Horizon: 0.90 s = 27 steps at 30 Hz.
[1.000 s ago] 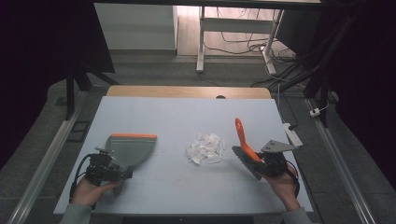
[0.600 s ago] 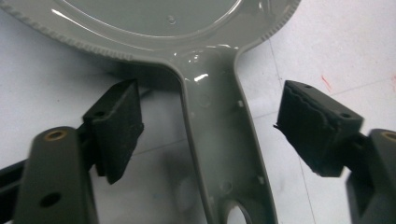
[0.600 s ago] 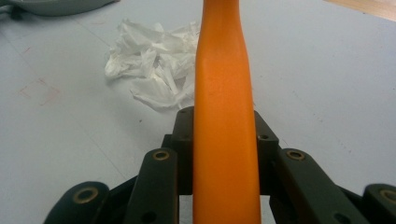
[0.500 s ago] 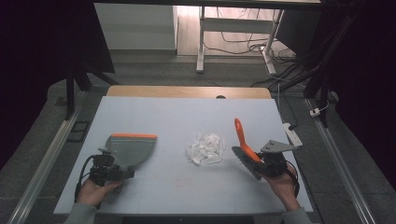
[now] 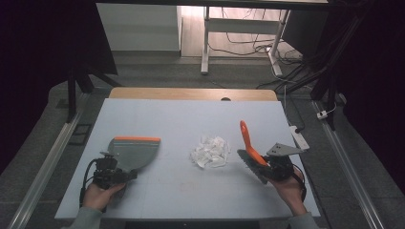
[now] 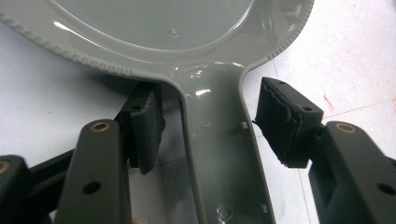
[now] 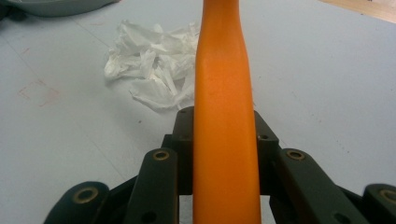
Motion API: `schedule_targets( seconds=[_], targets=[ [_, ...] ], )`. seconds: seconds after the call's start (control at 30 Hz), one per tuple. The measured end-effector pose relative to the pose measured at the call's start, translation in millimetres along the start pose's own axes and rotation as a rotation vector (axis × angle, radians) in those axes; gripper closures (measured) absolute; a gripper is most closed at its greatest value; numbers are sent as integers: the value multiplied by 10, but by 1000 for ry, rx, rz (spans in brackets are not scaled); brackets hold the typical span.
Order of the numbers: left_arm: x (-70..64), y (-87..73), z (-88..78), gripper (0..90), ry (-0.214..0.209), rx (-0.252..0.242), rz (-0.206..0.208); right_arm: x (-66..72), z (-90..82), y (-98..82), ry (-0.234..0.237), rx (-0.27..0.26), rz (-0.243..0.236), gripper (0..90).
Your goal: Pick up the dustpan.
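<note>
A grey dustpan [image 5: 133, 150] with an orange lip lies flat at the table's left. Its handle [image 6: 219, 154] runs between the jaws of my left gripper [image 6: 212, 121], which is open. Both pads [image 6: 285, 121] stand a small gap off the handle's sides. In the high view the left gripper [image 5: 112, 172] sits at the dustpan's near end. My right gripper [image 7: 224, 135] is shut on the brush's orange handle [image 7: 224, 84]. The brush [image 5: 249, 145] tilts up at the right, bristles near the table. Crumpled white paper [image 5: 209, 151] lies between the two tools, and the right gripper view has that paper [image 7: 154, 70] ahead to the left.
The pale blue table top [image 5: 191, 119] has a wooden strip [image 5: 191, 93] along its far edge. A white power strip [image 5: 298, 136] lies at the right edge. Metal rails run along both sides of the table, and desk legs and cables stand beyond it.
</note>
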State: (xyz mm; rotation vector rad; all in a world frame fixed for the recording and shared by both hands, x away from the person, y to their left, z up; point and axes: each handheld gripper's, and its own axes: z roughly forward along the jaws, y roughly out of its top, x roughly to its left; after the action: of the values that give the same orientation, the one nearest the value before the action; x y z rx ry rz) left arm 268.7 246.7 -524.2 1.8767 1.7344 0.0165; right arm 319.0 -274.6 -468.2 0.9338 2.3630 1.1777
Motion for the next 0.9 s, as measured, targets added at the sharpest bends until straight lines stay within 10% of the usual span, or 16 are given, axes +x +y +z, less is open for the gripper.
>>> schedule_targets(
  seconds=[0.9],
  targets=[
    [85,-4,-21,615,-15,-45,-16,1,-1,4,-2,-1,-4,704]
  ],
)
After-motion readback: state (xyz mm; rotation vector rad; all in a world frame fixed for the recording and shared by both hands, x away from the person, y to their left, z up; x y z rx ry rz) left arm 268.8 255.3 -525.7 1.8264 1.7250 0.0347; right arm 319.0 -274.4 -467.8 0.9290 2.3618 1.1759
